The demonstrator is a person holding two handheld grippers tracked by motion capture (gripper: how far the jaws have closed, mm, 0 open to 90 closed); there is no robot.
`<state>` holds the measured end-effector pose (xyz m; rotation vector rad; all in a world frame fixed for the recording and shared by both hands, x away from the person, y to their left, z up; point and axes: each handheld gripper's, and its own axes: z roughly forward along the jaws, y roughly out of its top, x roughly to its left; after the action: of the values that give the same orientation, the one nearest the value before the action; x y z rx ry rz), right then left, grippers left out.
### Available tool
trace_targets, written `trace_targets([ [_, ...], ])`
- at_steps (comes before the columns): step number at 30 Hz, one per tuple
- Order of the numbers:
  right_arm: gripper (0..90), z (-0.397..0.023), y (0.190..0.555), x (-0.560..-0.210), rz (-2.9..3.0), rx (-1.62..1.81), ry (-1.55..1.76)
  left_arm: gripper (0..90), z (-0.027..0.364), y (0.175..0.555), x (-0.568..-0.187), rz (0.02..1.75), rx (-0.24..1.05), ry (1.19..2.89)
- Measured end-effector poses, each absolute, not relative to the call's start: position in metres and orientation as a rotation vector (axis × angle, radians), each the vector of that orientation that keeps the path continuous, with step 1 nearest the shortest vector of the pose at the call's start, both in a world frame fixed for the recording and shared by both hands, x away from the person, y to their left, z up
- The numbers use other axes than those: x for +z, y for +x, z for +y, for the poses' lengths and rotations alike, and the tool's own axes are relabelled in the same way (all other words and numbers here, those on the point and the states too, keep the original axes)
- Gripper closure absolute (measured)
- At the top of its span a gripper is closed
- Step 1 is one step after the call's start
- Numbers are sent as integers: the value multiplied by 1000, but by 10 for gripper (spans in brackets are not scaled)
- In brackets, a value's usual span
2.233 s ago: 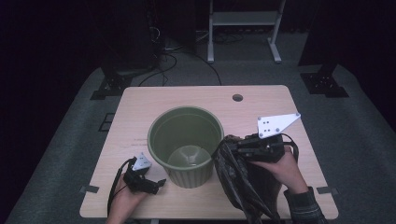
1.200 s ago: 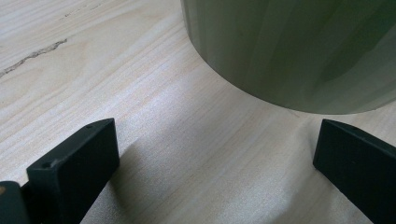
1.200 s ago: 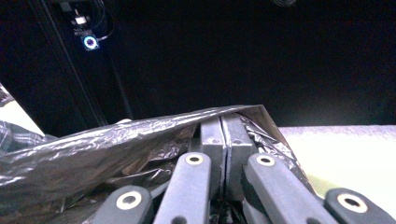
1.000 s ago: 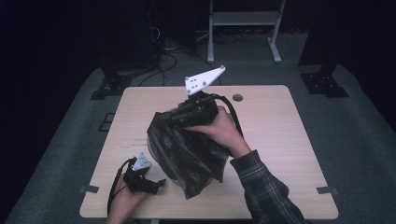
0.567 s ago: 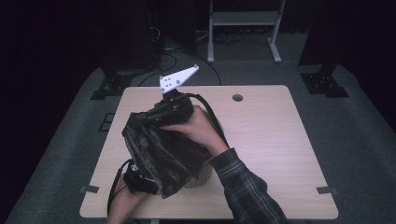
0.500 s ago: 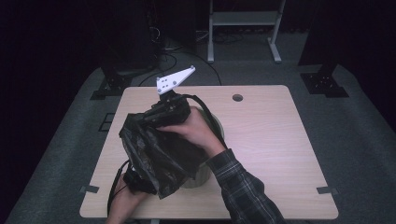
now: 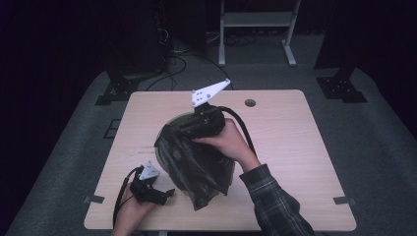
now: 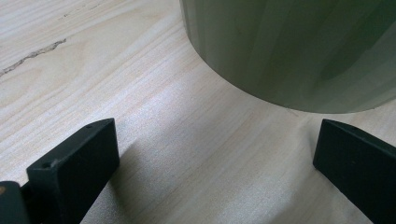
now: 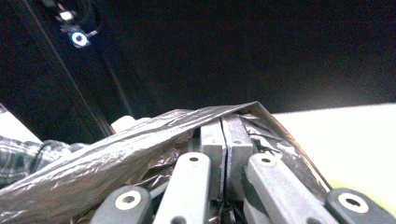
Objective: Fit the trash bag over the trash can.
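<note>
Now I clamp right gripper [image 7: 209, 123] fingers on black bag [image 7: 196, 164] draped over green bin [image 8: 299, 51] mid-worktop [image 7: 295, 147]. Left gripper [image 7: 152, 191] fingers released, near-left of bin. I should spread bag mouth over rim evenly, steadying bin.

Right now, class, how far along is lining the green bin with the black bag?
Done: the right claw is shut on the black bin bag and holds it over the green bin. In hand: draping the bag across the bin's rim. Left: opening it and tucking it inside; the left claw waits open on the table beside the bin.
</note>
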<state>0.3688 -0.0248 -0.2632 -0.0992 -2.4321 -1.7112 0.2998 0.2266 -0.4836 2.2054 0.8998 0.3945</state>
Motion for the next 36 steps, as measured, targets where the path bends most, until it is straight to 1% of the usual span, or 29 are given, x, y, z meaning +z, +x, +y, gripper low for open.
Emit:
trace_targets([
  [9,892,-60,376,-279,-2517,-1672,-222,0,227,300,-484,900,396,2205],
  [22,879,-97,376,-283,-2698,-1610,-343,0,227,300,-484,900,396,2205],
  [23,867,-99,377,-284,-2701,-1612,-351,0,227,300,-484,900,396,2205],
  [24,832,-100,378,-285,-2699,-1614,-357,0,227,300,-484,900,396,2205],
  [25,777,-101,378,-286,-2692,-1623,-375,0,227,300,-484,900,396,2205],
  [28,658,-105,377,-288,-2681,-1648,-403,0,227,300,-484,900,396,2205],
  [29,649,-107,376,-287,-2678,-1658,-412,0,227,300,-484,900,396,2205],
  [31,605,-111,373,-286,-2678,-1677,-421,0,227,300,-484,900,396,2205],
  [32,601,-114,372,-285,-2683,-1685,-423,0,227,300,-484,900,396,2205],
  [36,514,-125,363,-280,-2691,-1717,-434,0,227,300,-484,900,396,2205],
])
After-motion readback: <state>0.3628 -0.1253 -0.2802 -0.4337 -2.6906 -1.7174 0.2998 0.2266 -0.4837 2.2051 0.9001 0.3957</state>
